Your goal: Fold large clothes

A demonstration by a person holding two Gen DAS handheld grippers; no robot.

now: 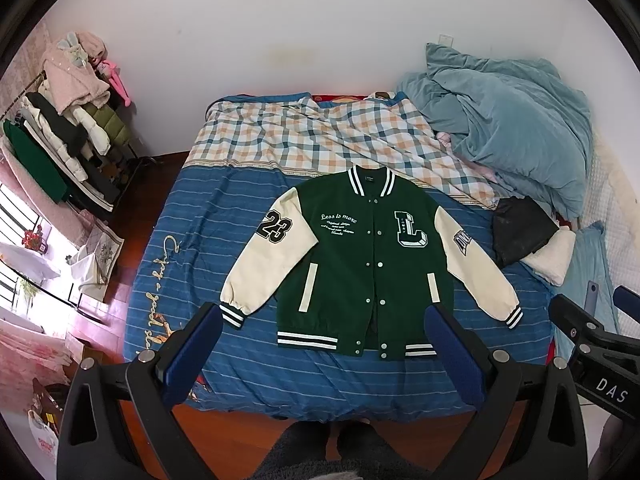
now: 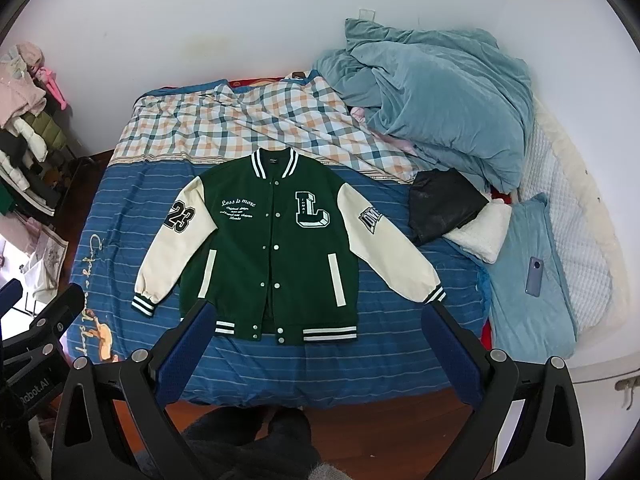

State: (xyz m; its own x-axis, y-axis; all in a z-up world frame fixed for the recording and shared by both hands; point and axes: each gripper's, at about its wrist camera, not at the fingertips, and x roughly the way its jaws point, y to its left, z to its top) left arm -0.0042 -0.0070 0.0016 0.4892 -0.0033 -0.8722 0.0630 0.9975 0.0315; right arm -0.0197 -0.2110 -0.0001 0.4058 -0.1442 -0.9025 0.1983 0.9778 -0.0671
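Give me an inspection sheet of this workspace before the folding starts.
Surface: bed with blue striped sheet; plaid cover across the far part.
Job's things: green varsity jacket laid flat, front up, snapped shut, cream sleeves spread.
Clutter: crumpled blue duvet, black garment, white fleece item, phone on a blue pillow.
Grippers: left gripper and right gripper both open, holding nothing, short of the jacket.
Cables: nothing seen.
Surroundings: white wall, loaded clothes rack, wooden floor.
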